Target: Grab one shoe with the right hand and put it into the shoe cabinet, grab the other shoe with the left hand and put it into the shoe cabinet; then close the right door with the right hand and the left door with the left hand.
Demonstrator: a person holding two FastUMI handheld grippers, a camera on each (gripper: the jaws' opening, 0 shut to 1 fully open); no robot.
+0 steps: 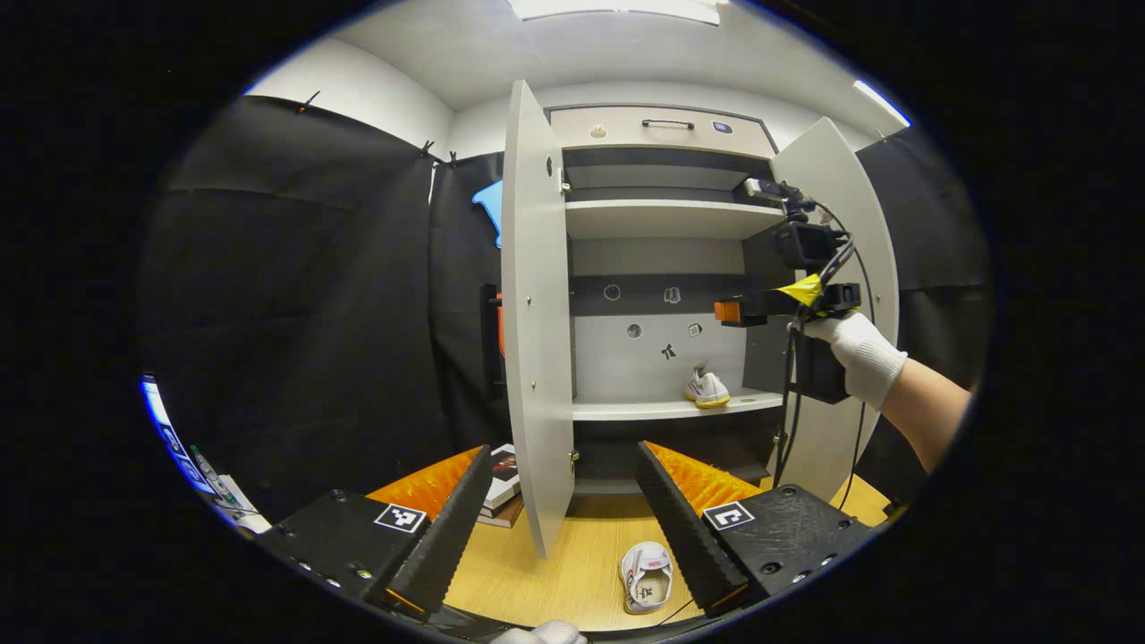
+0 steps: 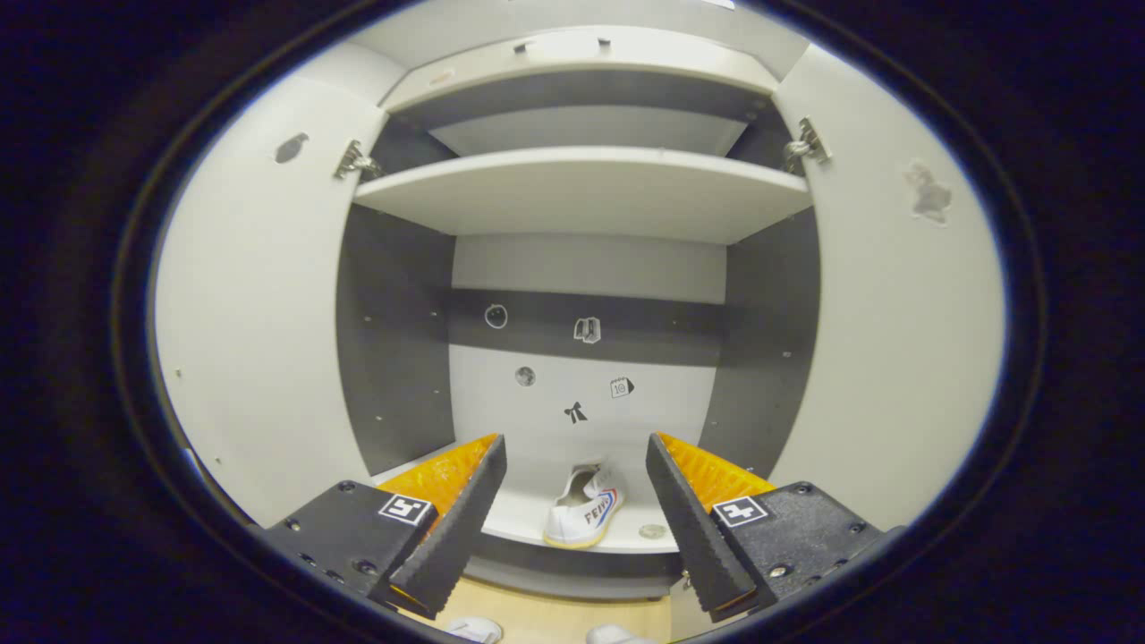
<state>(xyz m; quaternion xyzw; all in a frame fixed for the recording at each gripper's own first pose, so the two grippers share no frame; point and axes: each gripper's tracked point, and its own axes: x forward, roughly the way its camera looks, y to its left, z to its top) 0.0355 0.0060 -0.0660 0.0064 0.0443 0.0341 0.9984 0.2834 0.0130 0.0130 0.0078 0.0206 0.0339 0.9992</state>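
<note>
One shoe (image 2: 586, 512) is already set on the cabinet shelf (image 2: 537, 523), beyond the spread, empty right gripper (image 2: 577, 514). The other shoe (image 1: 646, 577) lies on the floor below the spread left gripper (image 1: 559, 528), which should be lowered squarely over it.

Bright, even light comes from ceiling panels (image 1: 617, 7). Both pictures are sharp, strongly curved at the edges, with soft shadows under the shelves (image 2: 581, 192).

The cabinet (image 1: 666, 219) is pale grey with dark grey side walls and a dark band on its back. Both shoes (image 1: 708, 390) (image 1: 646, 577) are white; the shelved one has a yellowish sole. The floor (image 1: 572, 572) is light wood. The glove (image 1: 859, 349) is white.
</note>
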